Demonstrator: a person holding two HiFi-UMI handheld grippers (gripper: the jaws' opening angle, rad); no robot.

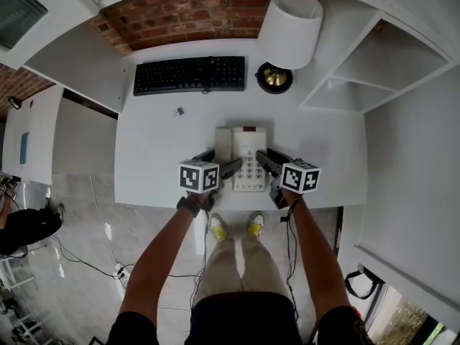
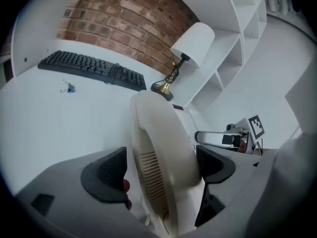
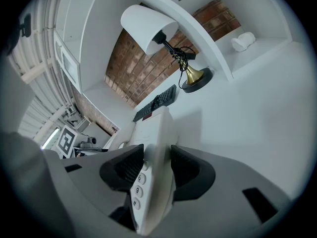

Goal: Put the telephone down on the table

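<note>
A cream telephone with a keypad lies near the front edge of the white table, its handset along its left side. My left gripper straddles the handset. The right pad sits against the handset, while a narrow gap shows beside the left pad, so this gripper is open around it. My right gripper is shut on the telephone's right edge, with one pad on the keypad face and the other underneath. I cannot tell whether the telephone rests fully on the table.
A black keyboard lies at the back of the table. A white-shaded lamp on a brass base stands at the back right. A small binder clip lies left of centre. White shelves rise on the right.
</note>
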